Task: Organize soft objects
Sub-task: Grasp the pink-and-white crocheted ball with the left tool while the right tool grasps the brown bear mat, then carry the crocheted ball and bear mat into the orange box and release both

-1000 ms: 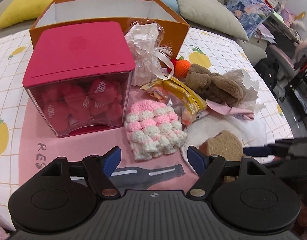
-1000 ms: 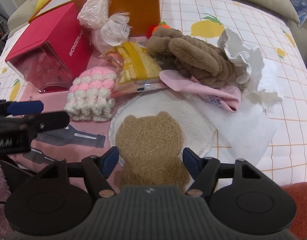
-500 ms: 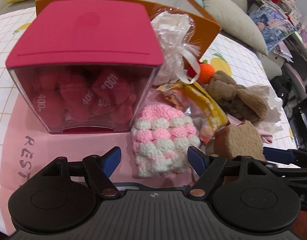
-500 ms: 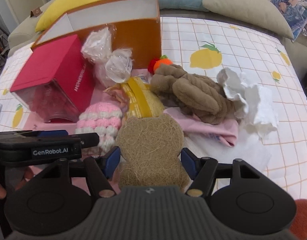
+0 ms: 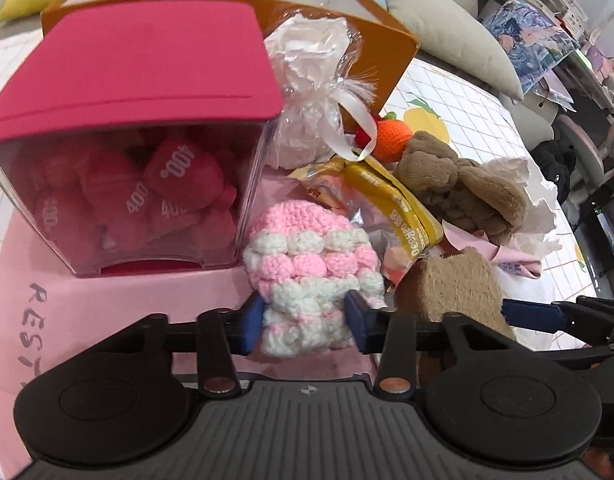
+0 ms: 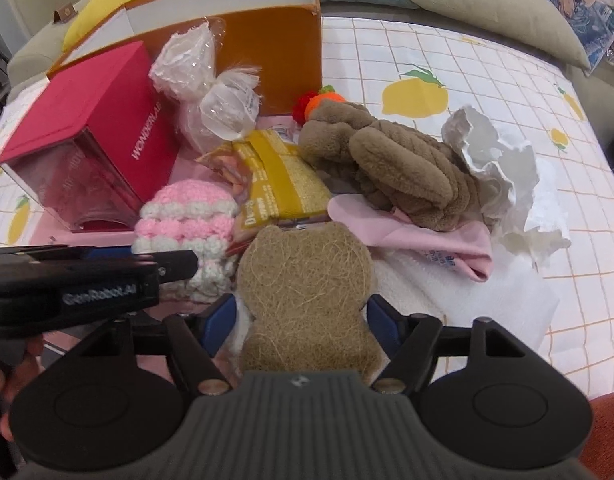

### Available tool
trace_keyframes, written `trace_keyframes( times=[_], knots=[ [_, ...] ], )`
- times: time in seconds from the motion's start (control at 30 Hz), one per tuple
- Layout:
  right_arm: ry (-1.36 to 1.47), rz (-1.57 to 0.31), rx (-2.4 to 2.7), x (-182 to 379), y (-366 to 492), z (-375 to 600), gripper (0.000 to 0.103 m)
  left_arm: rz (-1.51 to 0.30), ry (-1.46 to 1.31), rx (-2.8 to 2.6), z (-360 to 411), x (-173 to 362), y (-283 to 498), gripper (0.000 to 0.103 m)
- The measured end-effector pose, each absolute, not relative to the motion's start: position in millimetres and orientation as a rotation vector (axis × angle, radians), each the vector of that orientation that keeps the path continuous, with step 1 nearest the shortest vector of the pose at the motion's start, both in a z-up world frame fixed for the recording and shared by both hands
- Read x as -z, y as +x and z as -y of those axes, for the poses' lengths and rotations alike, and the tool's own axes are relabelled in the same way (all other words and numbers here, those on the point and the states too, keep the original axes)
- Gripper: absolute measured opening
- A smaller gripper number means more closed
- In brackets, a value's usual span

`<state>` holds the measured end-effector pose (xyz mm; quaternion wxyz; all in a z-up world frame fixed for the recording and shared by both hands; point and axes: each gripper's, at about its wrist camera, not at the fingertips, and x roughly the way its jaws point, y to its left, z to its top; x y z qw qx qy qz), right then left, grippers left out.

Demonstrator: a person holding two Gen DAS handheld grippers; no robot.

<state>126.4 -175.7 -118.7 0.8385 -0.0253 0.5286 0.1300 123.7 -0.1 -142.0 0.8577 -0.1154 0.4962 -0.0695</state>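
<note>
My left gripper [image 5: 305,322] is shut on the near end of a pink and white crochet piece [image 5: 311,264], which also shows in the right wrist view [image 6: 187,220]. My right gripper [image 6: 301,318] is shut on a brown bear-shaped fibre pad [image 6: 307,280] and holds it above the bed; the pad also shows in the left wrist view [image 5: 455,284]. A brown plush piece [image 6: 395,168], a pink cloth [image 6: 427,240] and a yellow packet [image 6: 279,172] lie in the pile behind.
A red-lidded clear box [image 5: 127,140] of pink pouches stands at the left. An open orange box [image 6: 247,32] stands behind it. A clear bag of white stuff [image 5: 311,88], crumpled white paper [image 6: 507,184] and an orange crochet fruit [image 5: 393,140] lie nearby. Cushions line the back.
My left gripper moved forward and shut on the crochet piece. My right gripper shut on the bear-shaped pad and lifted it off the white cloth.
</note>
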Motion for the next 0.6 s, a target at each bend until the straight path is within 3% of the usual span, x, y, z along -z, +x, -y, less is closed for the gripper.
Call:
trace_keyframes(
  times=[0.07, 0.13, 0.43, 0.47, 0.5, 0.6],
  knots=[
    [-0.049, -1.123, -0.272, 117.1, 124.4, 176.6, 0.076, -1.026, -0.227, 0.145, 0.3, 139.1, 121.3, 0.034],
    [-0.053, -1.131, -0.262, 115.9, 122.3, 177.5, 0.076, -1.012, -0.225, 0.149, -1.2, 135.5, 118.8, 0.031],
    [-0.104, -1.116, -0.249, 109.7, 109.6, 176.1, 0.064, -0.954, -0.197, 0.168, -4.9, 104.5, 96.7, 0.029],
    [-0.107, -1.11, -0.247, 106.9, 108.4, 176.1, 0.041, -0.948, -0.191, 0.174, -5.0, 99.4, 93.3, 0.029],
    [-0.121, -1.106, -0.235, 104.0, 107.5, 176.0, 0.029, -0.942, -0.19, 0.179, -5.8, 94.7, 90.1, 0.029],
    [-0.095, -1.113, -0.249, 94.4, 104.7, 179.7, 0.029, -0.917, -0.205, 0.193, -9.2, 80.6, 81.3, 0.029]
  ],
)
